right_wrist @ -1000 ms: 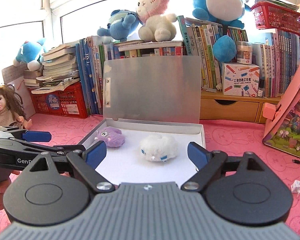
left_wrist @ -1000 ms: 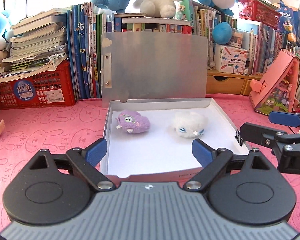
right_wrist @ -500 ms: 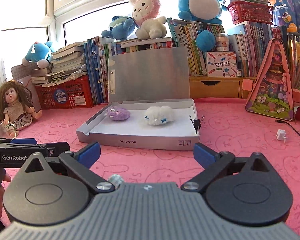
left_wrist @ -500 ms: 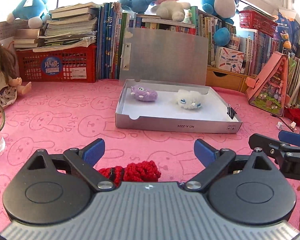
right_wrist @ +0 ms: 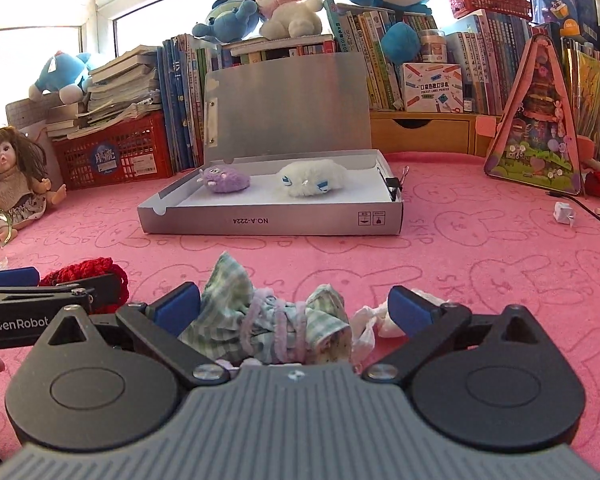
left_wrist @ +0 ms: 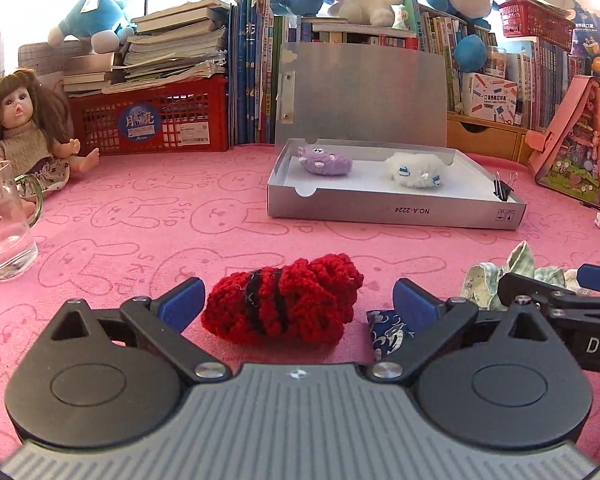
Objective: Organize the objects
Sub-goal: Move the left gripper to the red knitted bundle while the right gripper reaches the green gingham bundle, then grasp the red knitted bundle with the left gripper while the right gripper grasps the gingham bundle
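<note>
A silver box (left_wrist: 396, 213) (right_wrist: 268, 222) stands open on the pink mat with a purple plush (left_wrist: 325, 161) (right_wrist: 224, 179) and a white plush (left_wrist: 414, 169) (right_wrist: 312, 177) inside. My left gripper (left_wrist: 298, 304) is open, with a red knitted item (left_wrist: 284, 304) lying on the mat between its fingers. My right gripper (right_wrist: 296, 304) is open around a green checked cloth bundle (right_wrist: 268, 320), which also shows in the left wrist view (left_wrist: 516, 272). The red knit also shows in the right wrist view (right_wrist: 88, 274).
A doll (left_wrist: 24, 136) and a glass mug (left_wrist: 4, 224) sit at the left. A small dark blue pouch (left_wrist: 388, 330) lies by my left gripper. White tissue (right_wrist: 374, 320) lies by my right gripper. A pink triangular case (right_wrist: 536, 140), books and a red crate (left_wrist: 152, 120) line the back.
Both grippers have pulled back from the box and dropped low to the mat. The red knit now lies between my left fingers and the checked bundle between my right fingers.
</note>
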`<state>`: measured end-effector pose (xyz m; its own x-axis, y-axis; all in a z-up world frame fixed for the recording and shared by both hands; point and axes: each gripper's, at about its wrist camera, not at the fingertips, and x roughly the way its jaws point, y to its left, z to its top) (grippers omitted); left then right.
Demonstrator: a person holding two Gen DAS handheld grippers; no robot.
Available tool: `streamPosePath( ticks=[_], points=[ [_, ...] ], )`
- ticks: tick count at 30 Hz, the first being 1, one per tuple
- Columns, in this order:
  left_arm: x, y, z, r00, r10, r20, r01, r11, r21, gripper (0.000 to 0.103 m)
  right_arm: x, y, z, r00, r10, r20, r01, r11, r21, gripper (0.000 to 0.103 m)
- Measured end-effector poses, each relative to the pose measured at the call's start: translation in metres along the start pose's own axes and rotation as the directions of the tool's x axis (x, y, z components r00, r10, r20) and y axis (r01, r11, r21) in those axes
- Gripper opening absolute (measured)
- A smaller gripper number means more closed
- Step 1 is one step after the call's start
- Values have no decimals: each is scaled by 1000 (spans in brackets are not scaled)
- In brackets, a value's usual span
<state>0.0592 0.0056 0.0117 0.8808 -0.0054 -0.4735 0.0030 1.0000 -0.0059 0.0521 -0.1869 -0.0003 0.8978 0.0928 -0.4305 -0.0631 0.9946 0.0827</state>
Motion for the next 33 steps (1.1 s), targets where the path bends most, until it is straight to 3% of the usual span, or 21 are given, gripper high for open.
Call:
streamPosePath(
  ticks=[7, 13, 24, 33],
  points=[
    [13, 2, -3, 999, 21, -25, -21, 999, -31, 103, 11, 5, -1, 998, -6, -68, 5, 1000, -24, 103],
    [25, 9, -2, 995, 17, -96, -26, 996, -85, 103, 18, 2, -1, 993, -4, -115, 3, 1000, -4, 103],
    [27, 9, -5, 994, 26, -105, -35, 996, -88, 103, 18, 6, -1, 993, -12, -116, 9, 1000, -24, 103],
    [27, 9, -4, 994, 25, -105, -34, 996, -87, 103, 10, 14, -3, 997, 4, -74, -11, 996, -89, 90]
  ],
)
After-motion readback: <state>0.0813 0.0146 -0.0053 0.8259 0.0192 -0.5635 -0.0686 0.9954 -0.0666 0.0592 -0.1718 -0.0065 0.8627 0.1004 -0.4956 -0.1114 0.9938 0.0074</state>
